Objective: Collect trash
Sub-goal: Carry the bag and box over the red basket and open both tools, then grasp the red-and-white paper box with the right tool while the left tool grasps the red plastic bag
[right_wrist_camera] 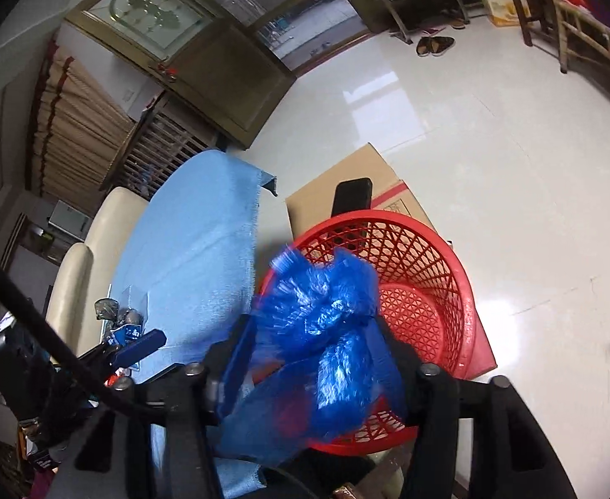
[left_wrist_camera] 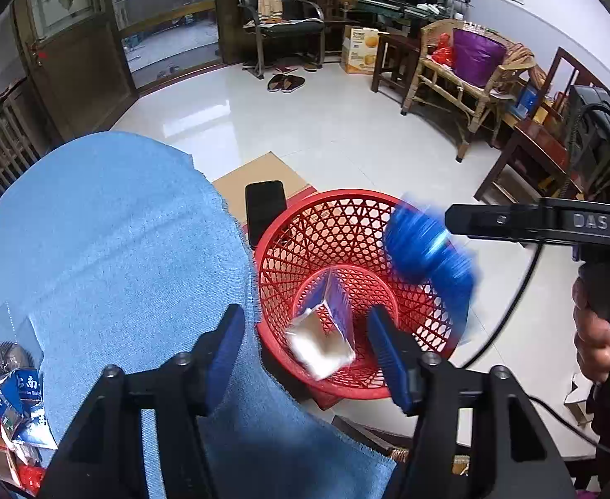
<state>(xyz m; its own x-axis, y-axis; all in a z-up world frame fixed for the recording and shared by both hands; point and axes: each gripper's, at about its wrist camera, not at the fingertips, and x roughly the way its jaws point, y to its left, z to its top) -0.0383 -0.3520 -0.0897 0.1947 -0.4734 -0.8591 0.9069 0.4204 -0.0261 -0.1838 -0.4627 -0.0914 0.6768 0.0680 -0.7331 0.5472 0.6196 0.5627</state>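
A red mesh basket [left_wrist_camera: 388, 208] stands beside the blue-clothed table. My left gripper [left_wrist_camera: 305, 349] hangs over it, open. A clear and silver wrapper [left_wrist_camera: 321, 337] lies blurred and loose between its fingers, touching neither pad, inside the basket's mouth. My right gripper [right_wrist_camera: 313, 332] also stands open above the basket [right_wrist_camera: 430, 258]. A crumpled blue plastic bag [right_wrist_camera: 330, 332] sits blurred in its gap. In the left wrist view that bag [left_wrist_camera: 430, 258] hangs just off the right gripper's tip [left_wrist_camera: 455, 222], over the basket's far rim.
Several more wrappers [left_wrist_camera: 9, 382] lie on the blue tablecloth [left_wrist_camera: 117, 249] at the left. A black phone [left_wrist_camera: 265, 208] rests on a cardboard box [left_wrist_camera: 259, 170] behind the basket. A hand [left_wrist_camera: 596, 332] grips the right handle. Chairs line the far wall across white tiled floor.
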